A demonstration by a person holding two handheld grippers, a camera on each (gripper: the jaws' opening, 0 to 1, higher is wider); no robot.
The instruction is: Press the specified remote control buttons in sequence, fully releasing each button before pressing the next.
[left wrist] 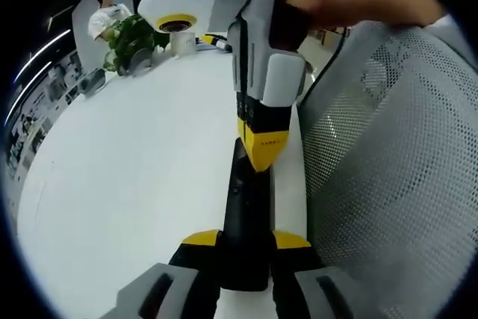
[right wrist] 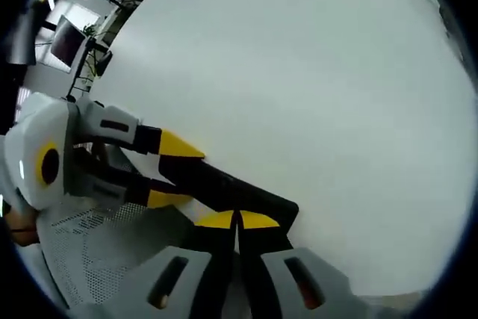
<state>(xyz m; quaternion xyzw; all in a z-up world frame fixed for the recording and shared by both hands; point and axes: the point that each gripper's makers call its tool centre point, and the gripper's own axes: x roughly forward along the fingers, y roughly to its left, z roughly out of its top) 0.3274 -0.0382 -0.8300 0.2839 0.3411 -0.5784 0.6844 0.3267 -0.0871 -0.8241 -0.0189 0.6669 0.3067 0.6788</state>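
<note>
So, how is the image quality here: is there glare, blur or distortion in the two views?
Left gripper view: strong fisheye bending at the table edge and the mesh chair; the remote control is dark with little detail. Right gripper view: the table is evenly bright, almost washed out; the left gripper looks slightly soft.

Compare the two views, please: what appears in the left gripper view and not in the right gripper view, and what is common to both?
Left gripper view alone: a potted plant at the table's far edge and a person's hand holding the right gripper, whose tips meet the black remote control.

Right gripper view alone: a dark monitor in the background.

Both: the remote, the white table, the grey mesh chair, and both grippers; the left gripper clamps the remote.
</note>
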